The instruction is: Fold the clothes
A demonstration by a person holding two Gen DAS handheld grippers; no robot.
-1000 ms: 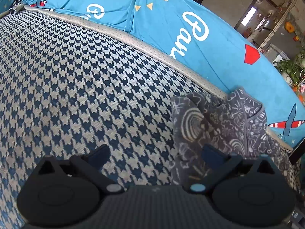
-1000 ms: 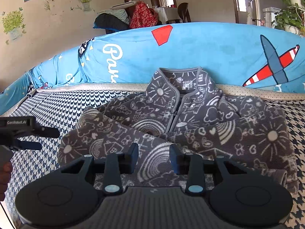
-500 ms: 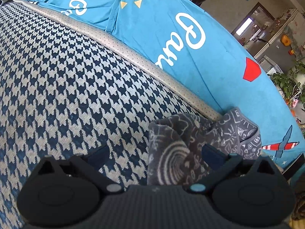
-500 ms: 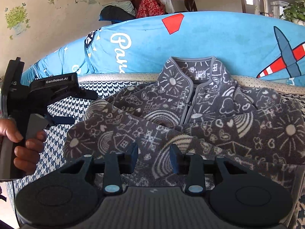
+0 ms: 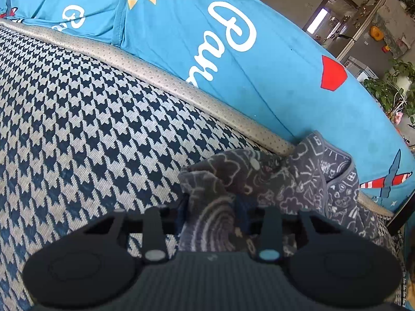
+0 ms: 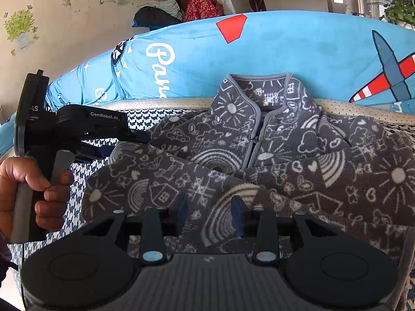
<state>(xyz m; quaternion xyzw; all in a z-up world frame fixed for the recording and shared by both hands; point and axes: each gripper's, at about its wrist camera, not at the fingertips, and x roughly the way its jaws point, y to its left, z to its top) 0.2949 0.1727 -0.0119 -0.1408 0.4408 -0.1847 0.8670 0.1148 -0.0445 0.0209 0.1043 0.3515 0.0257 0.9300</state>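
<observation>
We see the grey fleece jacket (image 6: 259, 160) lying on the houndstooth sofa seat (image 5: 77, 134), its collar against the blue sofa back (image 6: 298, 59) at the seat's rear edge, its patterned sleeves folded across the front. Our left tongs (image 5: 211, 216) are closing, and a bunched fold of the jacket's sleeve end already sits squeezed between their pads. In the right wrist view a hand (image 6: 28, 194) grips that tool's handle at the jacket's left edge. Our right tongs (image 6: 208, 213) stand partly parted over the near sleeve; whether their blue pads press the cloth, we cannot tell.
</observation>
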